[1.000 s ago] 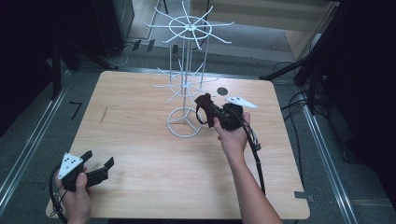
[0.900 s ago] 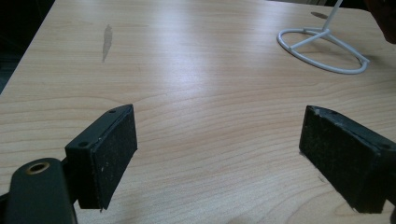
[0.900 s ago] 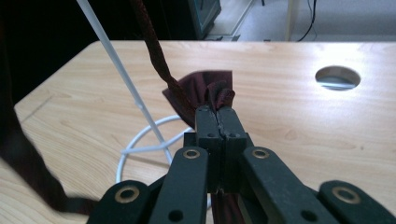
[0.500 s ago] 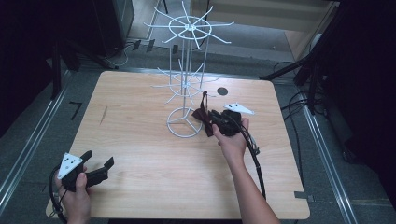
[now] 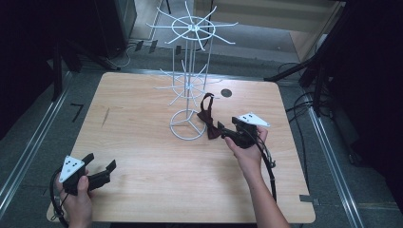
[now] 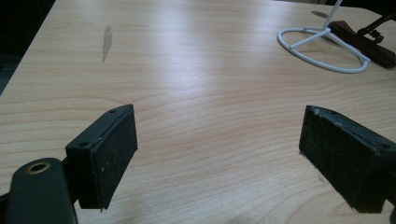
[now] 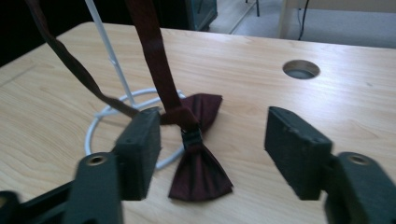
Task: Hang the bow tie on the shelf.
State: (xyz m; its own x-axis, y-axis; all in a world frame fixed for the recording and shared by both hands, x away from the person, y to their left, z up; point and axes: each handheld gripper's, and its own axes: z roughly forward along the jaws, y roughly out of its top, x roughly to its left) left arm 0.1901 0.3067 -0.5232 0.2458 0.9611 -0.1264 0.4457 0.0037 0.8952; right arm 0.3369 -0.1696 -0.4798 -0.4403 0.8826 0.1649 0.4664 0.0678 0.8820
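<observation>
Now your right gripper (image 5: 227, 132), jaws wide, faces the bow tie (image 7: 198, 158) at the rack's (image 5: 188, 85) three o'clock; your left gripper (image 5: 100, 166) gapes too.

The table (image 5: 142, 142) is seen as pale wood-grain w/ a smooth, slightly glossy finish, and a soft sheen is caught near the wire stand (image 5: 189, 90), which is made of thin white-coated wire, smooth. The bow tie (image 7: 198, 158) is shown as dark maroon cloth, matt, w/ a small black clasp. Matt black pads (image 6: 109, 149), finely rough and speckled, are carried on the left hand-held gripper (image 6: 224, 154).
</observation>
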